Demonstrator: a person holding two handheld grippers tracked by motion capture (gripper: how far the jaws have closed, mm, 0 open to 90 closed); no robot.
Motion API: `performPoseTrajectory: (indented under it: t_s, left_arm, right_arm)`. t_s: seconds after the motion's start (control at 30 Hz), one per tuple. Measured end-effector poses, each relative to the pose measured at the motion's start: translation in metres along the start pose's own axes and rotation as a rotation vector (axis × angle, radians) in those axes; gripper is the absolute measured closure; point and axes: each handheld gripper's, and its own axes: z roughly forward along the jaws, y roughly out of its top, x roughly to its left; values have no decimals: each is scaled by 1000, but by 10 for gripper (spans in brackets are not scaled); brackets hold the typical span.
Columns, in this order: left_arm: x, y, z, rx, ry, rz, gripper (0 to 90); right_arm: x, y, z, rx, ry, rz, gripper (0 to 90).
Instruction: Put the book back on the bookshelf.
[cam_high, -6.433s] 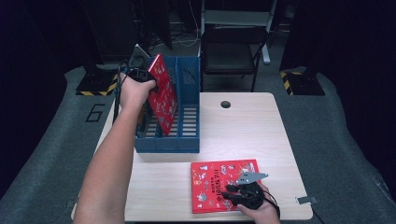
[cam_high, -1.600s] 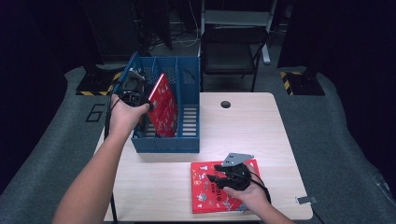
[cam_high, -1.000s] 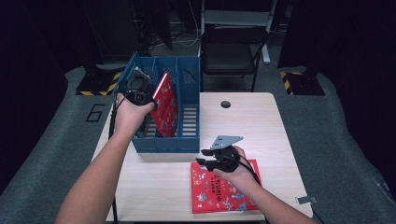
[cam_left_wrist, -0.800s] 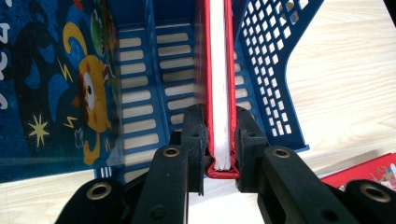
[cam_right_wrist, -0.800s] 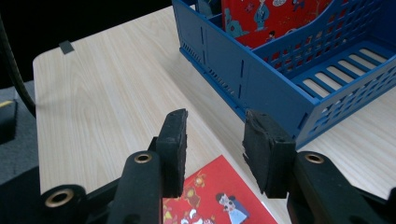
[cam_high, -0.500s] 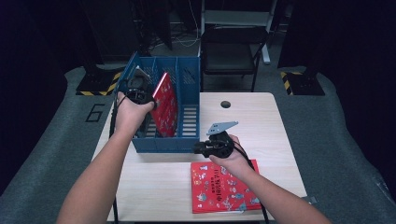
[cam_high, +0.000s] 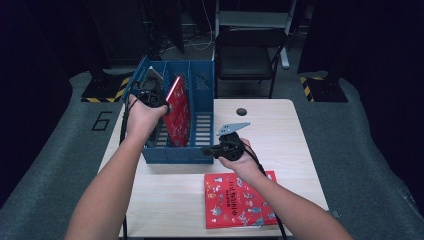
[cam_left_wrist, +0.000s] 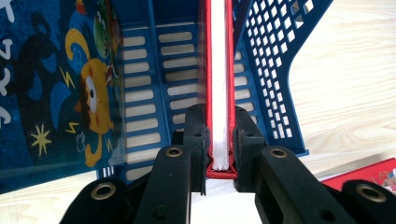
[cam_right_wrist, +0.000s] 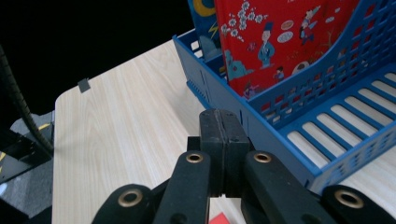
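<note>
A blue slotted file rack (cam_high: 175, 152) stands at the table's left. A red picture book (cam_high: 179, 112) stands tilted in it, and my left gripper (cam_high: 157, 97) is shut on its top edge. The left gripper view shows both pads (cam_left_wrist: 196, 128) pressed on the red book (cam_left_wrist: 218, 70) over the rack's floor. My right gripper (cam_high: 206, 149) sits just in front of the rack's front wall. Its jaws have just been closing and now meet with nothing between them (cam_right_wrist: 224, 123). A second red book (cam_high: 239, 200) lies flat on the table near the front edge.
A blue picture book (cam_left_wrist: 60, 93) stands in the rack's left slot. The wooden table (cam_high: 280, 130) has a round cable hole (cam_high: 242, 111) behind the rack. A black chair (cam_high: 247, 55) stands beyond the table's far edge.
My right gripper has moved from over the flat red book up and left to the rack's front wall, and its jaws have closed. The left gripper still holds the red book in the rack.
</note>
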Motion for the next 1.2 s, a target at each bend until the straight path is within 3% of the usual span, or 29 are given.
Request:
performPoseTrajectory:
  t_s: [0.37, 0.5, 0.73, 1.2]
  left_arm:
    - [-2, 5, 0, 9, 6, -12, 796]
    - [-1, 8, -1, 14, 6, -28, 796]
    - [-3, 12, -5, 16, 10, -21, 797]
    - [-3, 21, -8, 11, 6, -52, 797]
  right_arm:
    - [-9, 12, 11, -17, 12, 2, 900]
    - [-10, 16, 18, -5, 21, -7, 900]
    - [-9, 22, 32, 30, 36, -14, 900]
    - [-5, 32, 61, 48, 52, 27, 900]
